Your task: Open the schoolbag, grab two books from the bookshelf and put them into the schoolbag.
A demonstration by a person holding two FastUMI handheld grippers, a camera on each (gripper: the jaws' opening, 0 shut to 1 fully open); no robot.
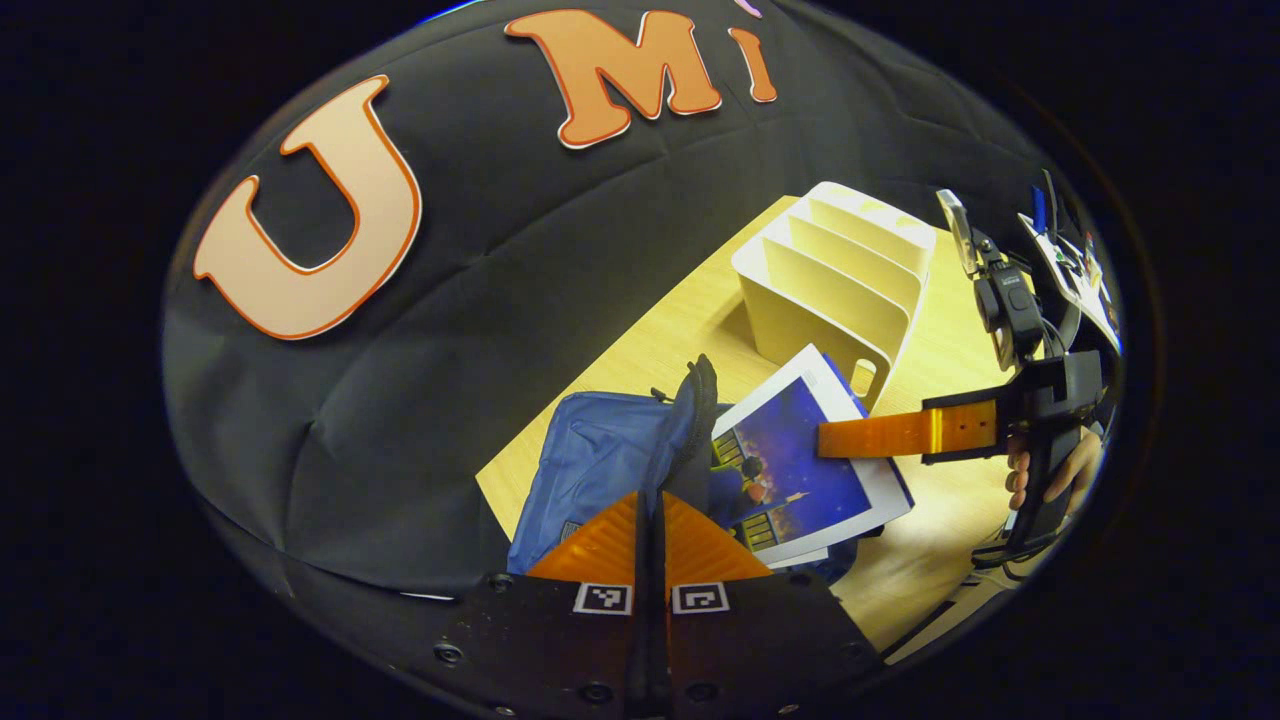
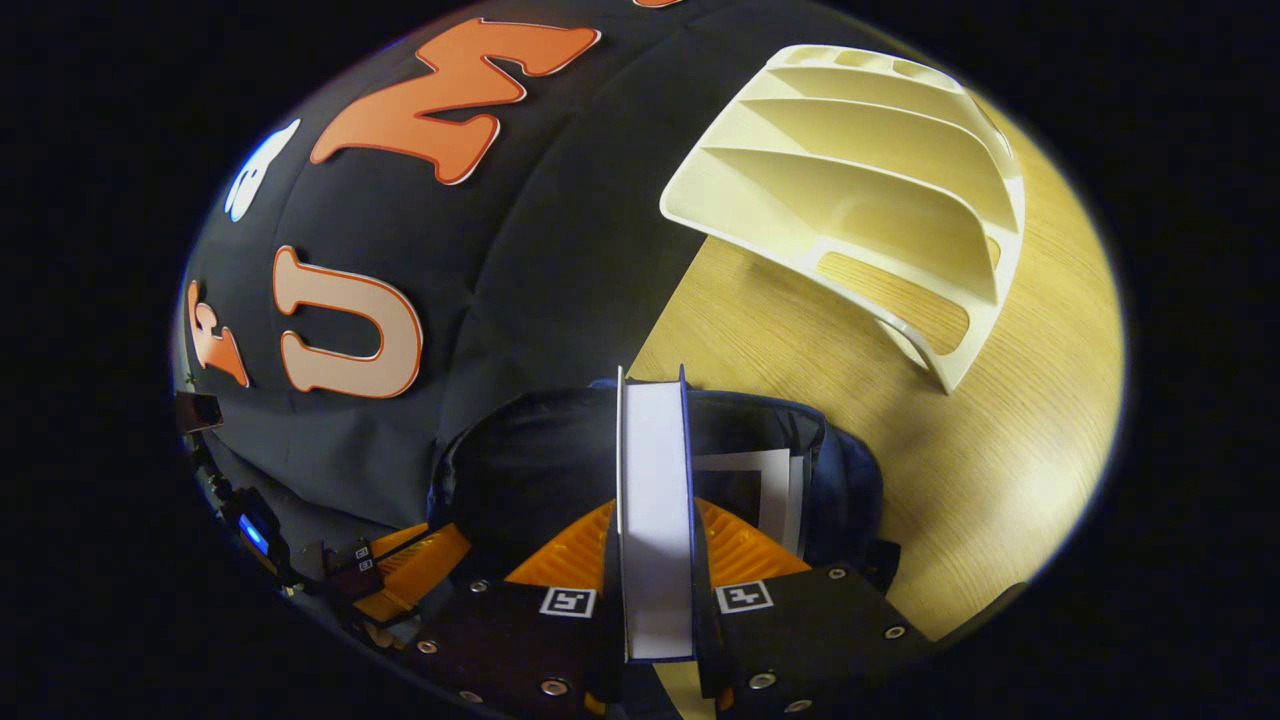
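The blue schoolbag (image 1: 590,470) lies on the wooden table with its mouth held up. My left gripper (image 1: 650,500) is shut on the bag's raised rim (image 1: 695,410). A book with a dark blue picture cover (image 1: 790,480) hangs tilted over the bag's mouth, and my right gripper (image 1: 822,438) is shut on it. In the right gripper view that book (image 2: 655,470) stands edge-on between my right gripper (image 2: 655,510) fingers, above the open schoolbag (image 2: 540,470). Another book (image 2: 765,490) sits inside the bag. The cream bookshelf (image 1: 840,280) (image 2: 860,180) stands behind with bare slots.
The wooden table (image 2: 1000,450) stretches to the right of the bag and under the bookshelf. A hand (image 1: 1065,480) holds the right gripper's handle at the right. My left gripper (image 2: 410,570) shows at the bag's left side. The black cloth wall stands close behind.
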